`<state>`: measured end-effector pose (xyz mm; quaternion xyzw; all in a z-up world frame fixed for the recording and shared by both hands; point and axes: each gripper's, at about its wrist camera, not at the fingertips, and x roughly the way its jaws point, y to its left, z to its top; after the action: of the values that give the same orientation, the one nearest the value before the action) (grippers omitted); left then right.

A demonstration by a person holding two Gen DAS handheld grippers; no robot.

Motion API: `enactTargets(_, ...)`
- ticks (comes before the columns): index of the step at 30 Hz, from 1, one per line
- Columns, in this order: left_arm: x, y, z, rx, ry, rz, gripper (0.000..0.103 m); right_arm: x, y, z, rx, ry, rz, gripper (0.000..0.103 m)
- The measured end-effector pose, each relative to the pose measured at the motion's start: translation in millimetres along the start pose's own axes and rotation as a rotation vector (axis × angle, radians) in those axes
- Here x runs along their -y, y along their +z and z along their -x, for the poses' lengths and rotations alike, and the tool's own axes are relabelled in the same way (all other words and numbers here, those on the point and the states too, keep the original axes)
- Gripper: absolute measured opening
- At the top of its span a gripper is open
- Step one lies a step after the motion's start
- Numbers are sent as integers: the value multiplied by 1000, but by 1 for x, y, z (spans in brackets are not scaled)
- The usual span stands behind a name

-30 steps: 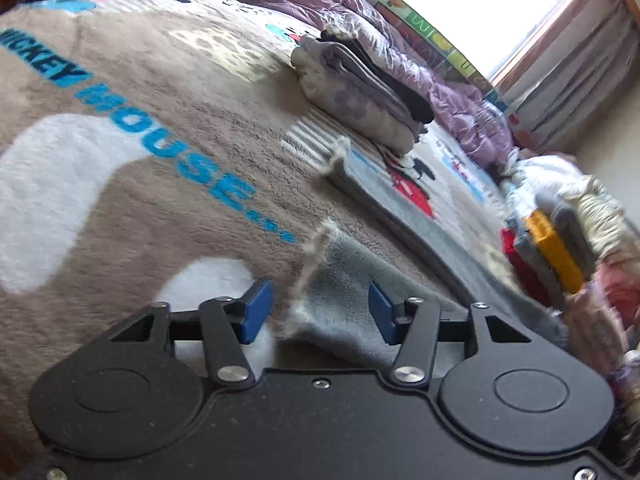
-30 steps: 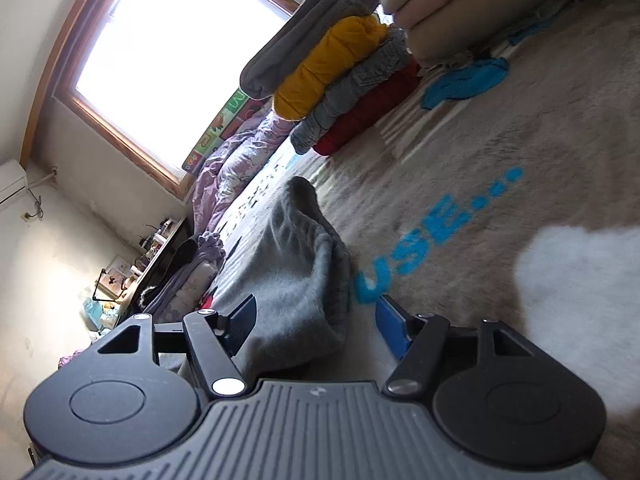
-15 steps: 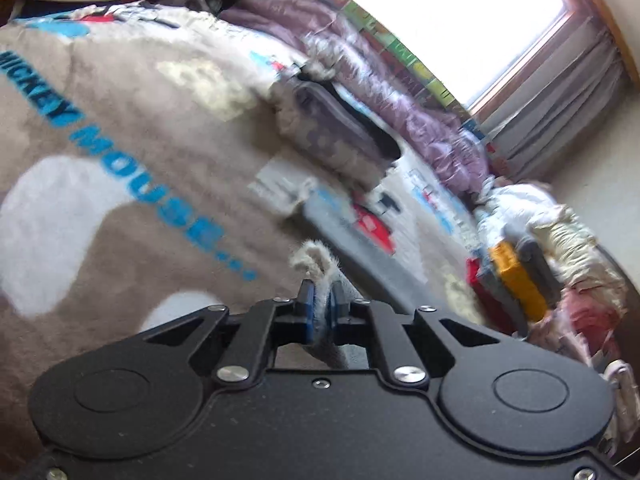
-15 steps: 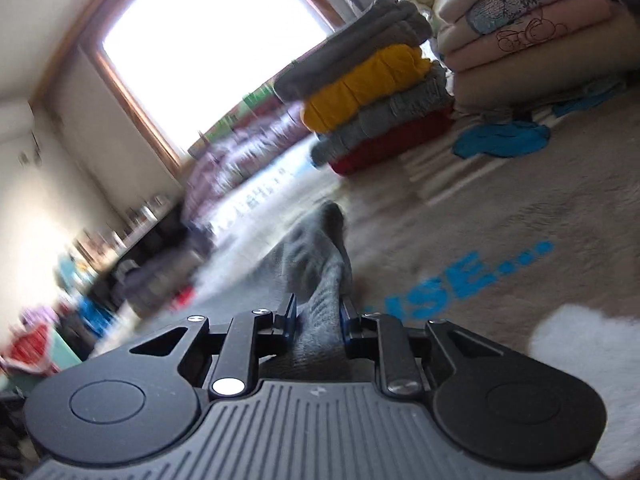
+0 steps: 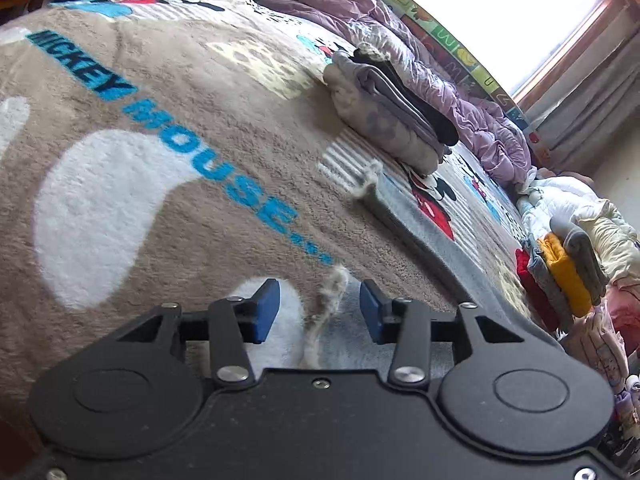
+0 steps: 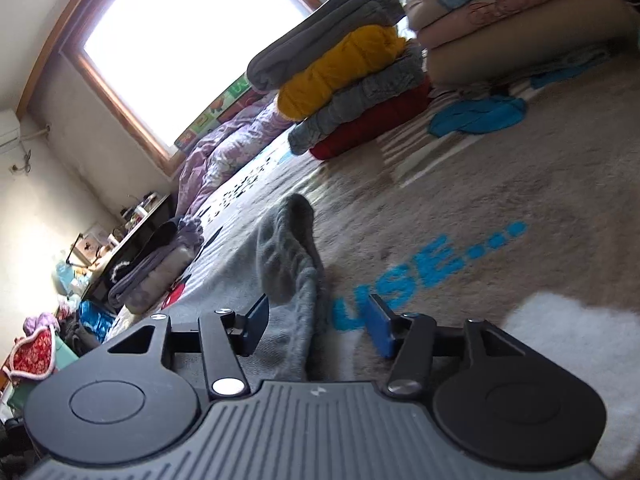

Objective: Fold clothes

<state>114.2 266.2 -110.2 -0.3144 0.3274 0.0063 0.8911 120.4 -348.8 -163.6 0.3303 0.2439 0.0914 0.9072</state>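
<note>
A grey fleece garment (image 5: 420, 232) lies stretched out on the brown Mickey Mouse blanket (image 5: 160, 200). Its fuzzy pale edge (image 5: 326, 300) stands up between the blue pads of my left gripper (image 5: 319, 306). Those jaws are opening and neither pad touches the cloth. In the right wrist view the other end of the garment (image 6: 288, 240) is bunched into a raised fold on the blanket (image 6: 520, 184). That fold runs between the pads of my right gripper (image 6: 318, 326), whose jaws are also opening and do not press on it.
A folded stack of lavender, grey and black clothes (image 5: 392, 120) sits beyond the garment, with a purple duvet (image 5: 460, 92) under the window. A grey, yellow and red folded stack (image 6: 352, 80) and a pink folded pile (image 6: 500, 12) stand at the far side.
Half a second ago both grippers were shut on the grey garment's ends and holding them up. Both have now opened, and the cloth has dropped back onto the blanket.
</note>
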Motion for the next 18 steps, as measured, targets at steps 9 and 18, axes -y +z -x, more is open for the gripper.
enactTargets(9, 32, -13, -20, -25, 72, -225, 6, -14, -4, -4, -15, -51, 102, 16)
enactTargets(18, 32, 0, -11, 40, 77, -220, 46, 2, 12, 7, 44, -16, 0, 46)
